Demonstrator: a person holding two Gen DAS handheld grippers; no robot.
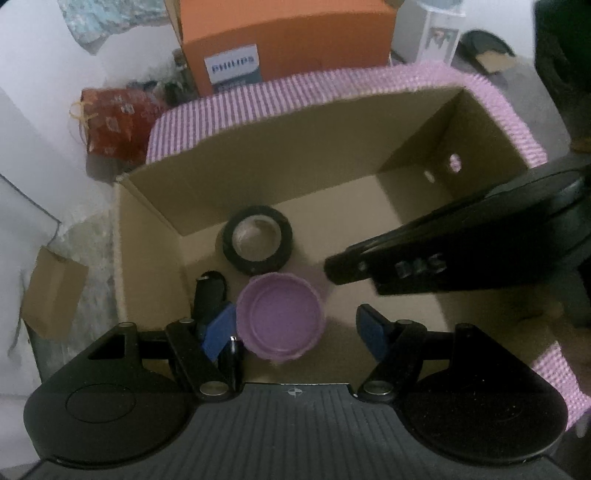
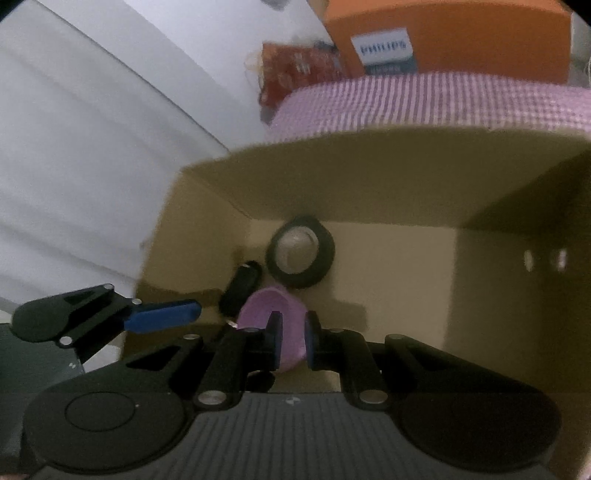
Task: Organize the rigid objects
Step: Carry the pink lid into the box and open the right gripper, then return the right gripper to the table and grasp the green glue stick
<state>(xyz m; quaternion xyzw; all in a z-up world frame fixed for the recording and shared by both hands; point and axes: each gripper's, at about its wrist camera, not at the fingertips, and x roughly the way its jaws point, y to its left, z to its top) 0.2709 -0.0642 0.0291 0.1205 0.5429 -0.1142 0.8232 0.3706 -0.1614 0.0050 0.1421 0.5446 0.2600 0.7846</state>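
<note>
Left wrist view alone shows the small cardboard box (image 1: 53, 293) outside the cardboard box (image 1: 258, 166), whose floor holds black cylinder (image 1: 208, 295), tape roll (image 1: 257, 244) and purple lid (image 1: 281, 320). The left gripper (image 1: 295, 330) is open, empty. Right gripper (image 2: 293, 341) nearly closed, empty over the lid; orange box (image 2: 461, 33) behind

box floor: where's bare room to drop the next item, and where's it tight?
Bare: the box floor's right half, from the tape roll across to the wall with two holes, though the right gripper hangs over its near part. Tight: the near-left corner, where tape roll, purple lid and black cylinder cluster.
</note>
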